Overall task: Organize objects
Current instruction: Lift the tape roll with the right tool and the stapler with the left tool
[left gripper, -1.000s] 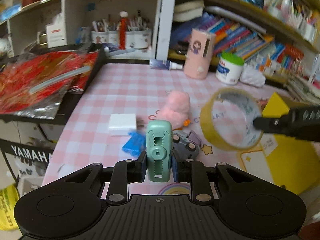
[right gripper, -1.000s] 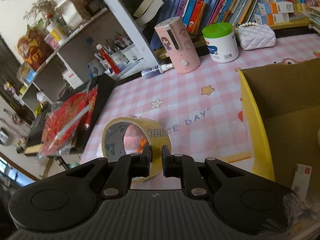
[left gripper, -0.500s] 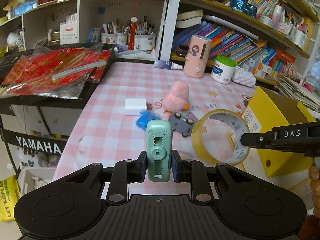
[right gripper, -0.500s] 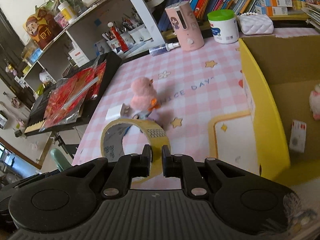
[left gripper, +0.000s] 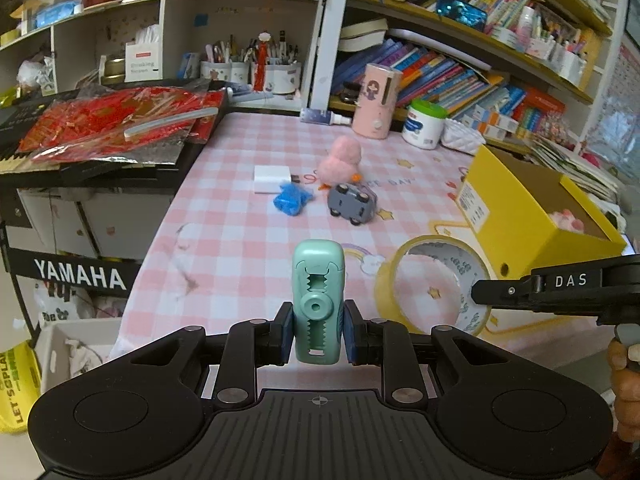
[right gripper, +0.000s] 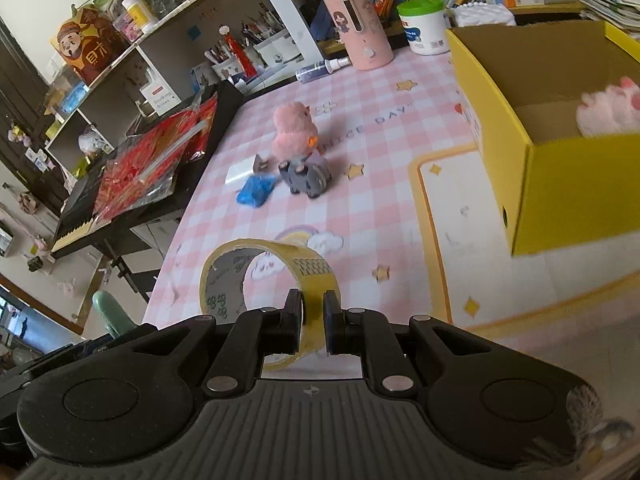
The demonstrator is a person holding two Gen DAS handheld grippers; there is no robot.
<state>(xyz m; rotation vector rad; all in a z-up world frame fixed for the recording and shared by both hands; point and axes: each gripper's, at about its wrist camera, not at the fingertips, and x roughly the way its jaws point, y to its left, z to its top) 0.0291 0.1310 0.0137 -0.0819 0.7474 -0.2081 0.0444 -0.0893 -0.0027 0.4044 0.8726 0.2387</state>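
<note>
tape roll (right gripper: 269,280), yellow, stands on edge in the air above the near edge of the pink checked table (left gripper: 248,240), its wall pinched between the closed fingers of the right gripper (right gripper: 312,316). left gripper (left gripper: 318,330) is clamped on an upright mint green clip (left gripper: 318,300), also near that table edge. yellow box (right gripper: 560,184) sits to the right, top open, a pink plush inside. bare cloth lies between tape and box. farther back, grouped close together: grey toy car (left gripper: 352,202), blue scrap (left gripper: 290,200), white block (left gripper: 272,178), pink plush chick (left gripper: 340,160).
</note>
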